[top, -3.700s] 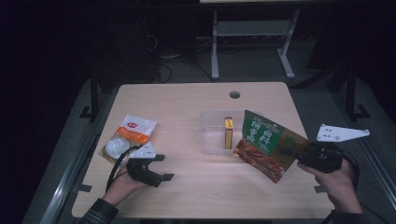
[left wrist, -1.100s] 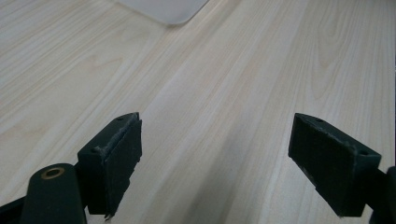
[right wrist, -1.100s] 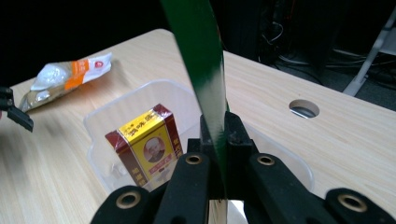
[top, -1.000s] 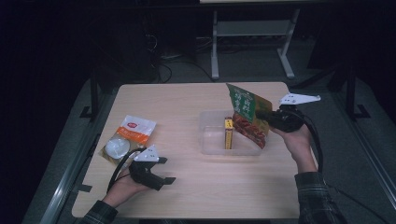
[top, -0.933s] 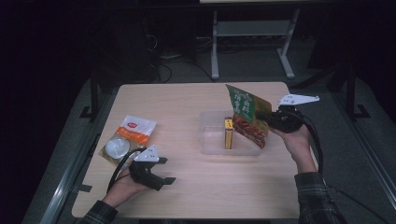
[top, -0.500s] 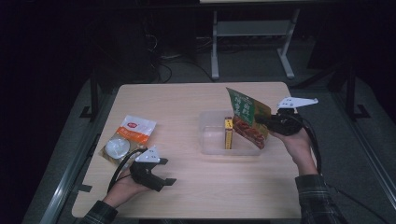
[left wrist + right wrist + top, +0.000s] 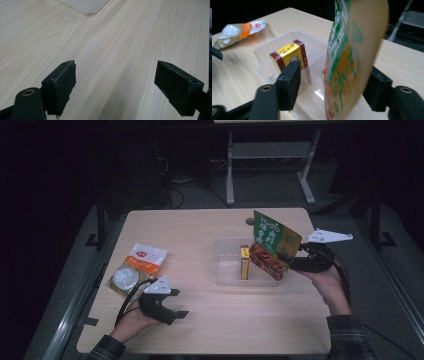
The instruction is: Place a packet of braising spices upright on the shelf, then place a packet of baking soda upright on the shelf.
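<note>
Over the clear tub [image 7: 227,270] on the bench [image 7: 200,230], the right gripper [image 7: 292,262] has just been opening its jaws, the green food pouch [image 7: 272,250] standing loose between them (beside a yellow box [image 7: 244,262]). Nearby, the left gripper [image 7: 172,307] rests with jaws wide, gripping nothing.

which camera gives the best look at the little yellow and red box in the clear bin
The right gripper view: the yellow and red box stands upright in the clear bin, near and large. The high view shows it small, edge-on.
</note>
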`<state>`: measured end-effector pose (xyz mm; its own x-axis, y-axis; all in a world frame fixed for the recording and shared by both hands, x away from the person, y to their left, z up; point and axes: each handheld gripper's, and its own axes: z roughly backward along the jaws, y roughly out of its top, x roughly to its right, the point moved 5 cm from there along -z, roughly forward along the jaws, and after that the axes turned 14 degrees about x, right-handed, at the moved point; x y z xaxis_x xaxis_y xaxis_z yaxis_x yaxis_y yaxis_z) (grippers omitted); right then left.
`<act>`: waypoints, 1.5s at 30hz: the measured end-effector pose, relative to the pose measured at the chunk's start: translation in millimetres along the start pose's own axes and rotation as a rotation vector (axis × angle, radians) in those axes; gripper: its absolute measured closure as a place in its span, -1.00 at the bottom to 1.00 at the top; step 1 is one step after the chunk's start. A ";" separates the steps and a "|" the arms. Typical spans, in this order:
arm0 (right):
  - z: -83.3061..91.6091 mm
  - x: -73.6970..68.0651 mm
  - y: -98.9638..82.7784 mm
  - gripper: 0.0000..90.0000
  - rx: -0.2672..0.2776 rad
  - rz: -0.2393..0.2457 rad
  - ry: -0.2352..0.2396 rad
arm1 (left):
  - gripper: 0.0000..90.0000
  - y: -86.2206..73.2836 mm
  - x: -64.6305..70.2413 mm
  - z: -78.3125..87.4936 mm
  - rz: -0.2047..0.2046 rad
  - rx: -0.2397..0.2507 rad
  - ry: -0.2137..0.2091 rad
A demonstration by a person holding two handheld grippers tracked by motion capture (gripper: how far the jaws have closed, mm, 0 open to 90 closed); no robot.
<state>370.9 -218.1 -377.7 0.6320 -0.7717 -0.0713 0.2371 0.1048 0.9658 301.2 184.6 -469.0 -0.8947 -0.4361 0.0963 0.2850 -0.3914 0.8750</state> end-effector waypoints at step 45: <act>21.7 -92.5 -118.4 -0.33 -0.282 0.023 0.286 | -0.62 3.3 -95.8 96.2 0.152 0.073 0.442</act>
<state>268.4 -172.8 -480.0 0.8101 -0.5653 -0.1554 0.3885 0.3190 0.8645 354.8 303.1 -429.6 -0.6081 -0.7934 0.0289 0.3623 -0.2449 0.8993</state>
